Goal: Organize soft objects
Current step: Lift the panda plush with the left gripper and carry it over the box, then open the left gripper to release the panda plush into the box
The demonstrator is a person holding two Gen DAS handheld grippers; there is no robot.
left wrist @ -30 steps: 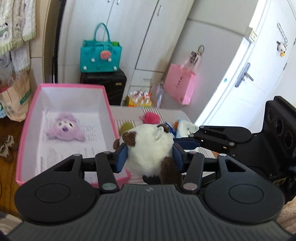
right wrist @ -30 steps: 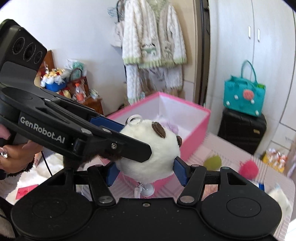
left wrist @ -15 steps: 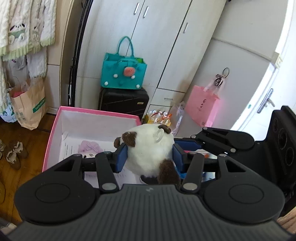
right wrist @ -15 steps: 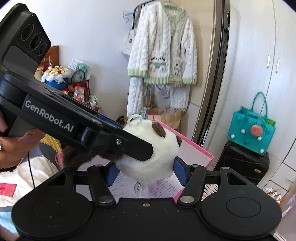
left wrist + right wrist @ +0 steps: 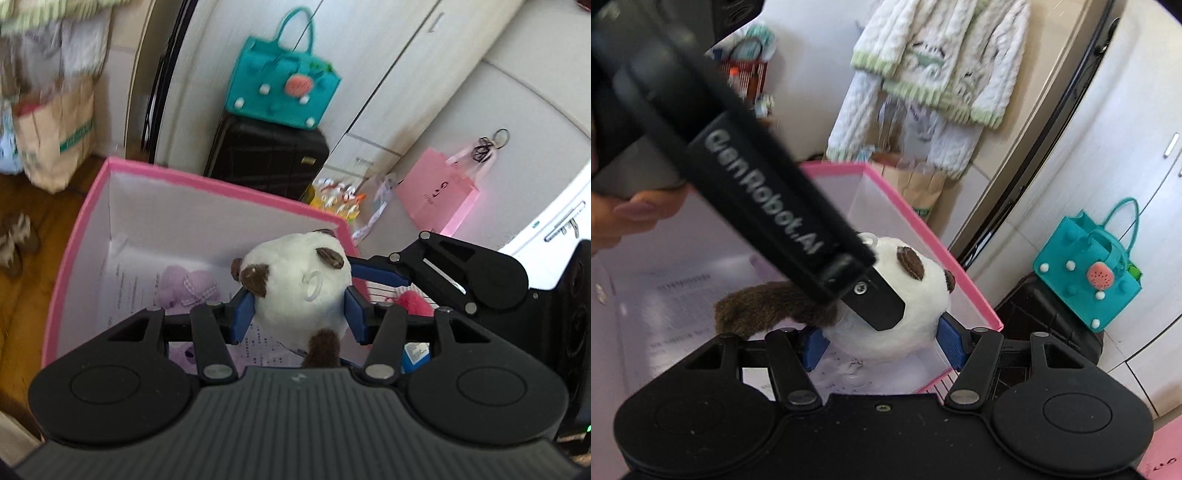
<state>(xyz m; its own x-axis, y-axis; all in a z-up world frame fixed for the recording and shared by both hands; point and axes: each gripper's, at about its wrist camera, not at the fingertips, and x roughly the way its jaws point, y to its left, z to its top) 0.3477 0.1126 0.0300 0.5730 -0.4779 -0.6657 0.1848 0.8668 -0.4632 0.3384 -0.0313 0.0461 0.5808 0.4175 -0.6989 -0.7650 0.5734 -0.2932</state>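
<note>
Left wrist view has both hand-held grippers, left [image 5: 299, 310] and right [image 5: 882, 341], clamped on the white plush [image 5: 295, 291] over the pink box [image 5: 218, 184] — placing step; next, lower and let go.

White wardrobe doors [image 5: 388, 85], wooden floor [image 5: 33, 236]

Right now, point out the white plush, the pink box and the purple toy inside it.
white plush [image 5: 295, 291], left wrist view, on its white body.
pink box [image 5: 221, 184], left wrist view, on its far rim.
purple toy [image 5: 184, 286], left wrist view, on its body.
</note>
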